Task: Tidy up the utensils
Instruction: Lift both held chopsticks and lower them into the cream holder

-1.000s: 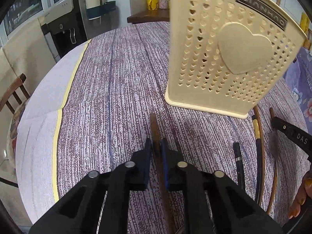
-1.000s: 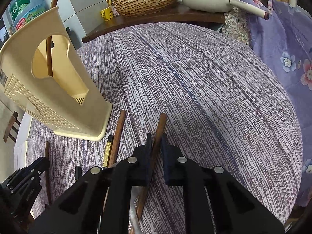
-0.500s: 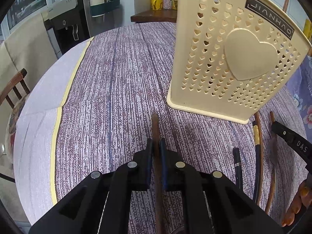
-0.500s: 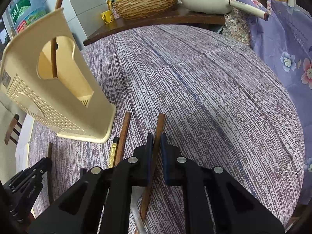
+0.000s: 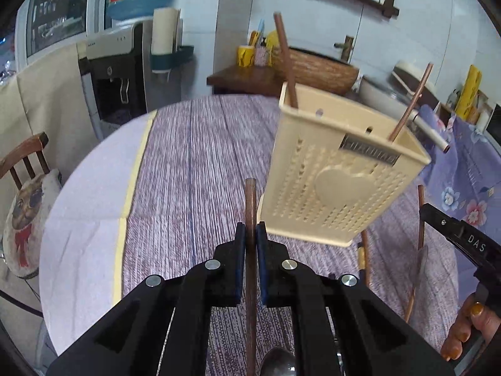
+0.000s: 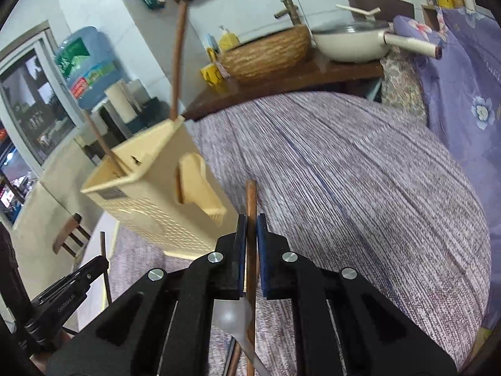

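My left gripper (image 5: 251, 235) is shut on a brown wooden utensil handle (image 5: 250, 200), held above the purple striped tablecloth (image 5: 194, 169); a metal spoon bowl (image 5: 278, 365) shows under it. Just right of it stands the cream perforated utensil holder (image 5: 338, 185) with two wooden handles (image 5: 283, 56) rising from it. My right gripper (image 6: 251, 235) is shut on another wooden handle (image 6: 251, 200), with a pale spoon bowl (image 6: 233, 315) below the jaws. The holder (image 6: 150, 197) is to its left. Each gripper appears at the edge of the other's view.
More utensils (image 5: 363, 260) lie on the cloth in front of the holder. A wooden chair (image 5: 28, 163) stands left of the table, a water dispenser (image 5: 112, 72) behind it. A wicker basket (image 6: 269, 53) and a cream pan (image 6: 350, 44) sit on a side shelf.
Both grippers have lifted off the cloth with their wooden-handled utensils. The views tilted up, so the holder's open top and the room behind now show.
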